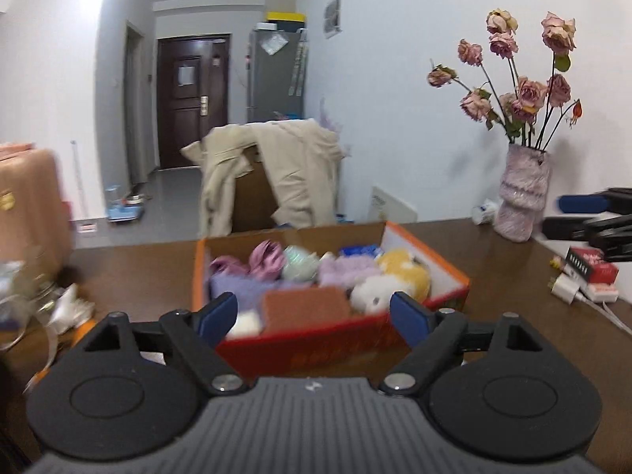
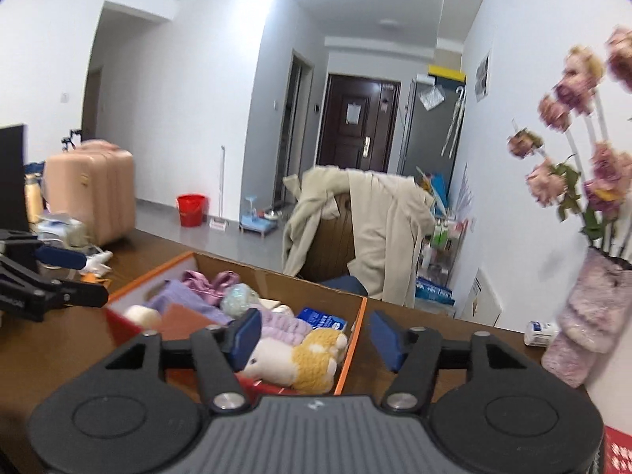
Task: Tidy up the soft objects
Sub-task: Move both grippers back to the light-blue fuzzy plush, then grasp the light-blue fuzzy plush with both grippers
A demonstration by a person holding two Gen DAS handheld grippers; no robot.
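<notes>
An orange cardboard box (image 1: 430, 252) stands on the brown table, also in the right wrist view (image 2: 349, 351). It holds soft things: a yellow-and-white plush (image 1: 399, 276) (image 2: 308, 359), purple fluffy cloths (image 1: 347, 270) (image 2: 276, 326), a pink cloth (image 1: 264, 258) (image 2: 209, 282), a pale green ball (image 1: 300, 264) (image 2: 239, 296) and a brown pad (image 1: 306, 308) (image 2: 183, 322). My left gripper (image 1: 314, 318) is open and empty just before the box's near wall. My right gripper (image 2: 314, 339) is open and empty over the box's right end.
A fuzzy vase with dried roses (image 1: 521, 193) (image 2: 588, 312) stands at the table's right. A red box and white charger (image 1: 588, 274) lie near it. Clutter (image 1: 47, 304) lies at the table's left. A chair with a beige coat (image 1: 276, 173) stands behind the table.
</notes>
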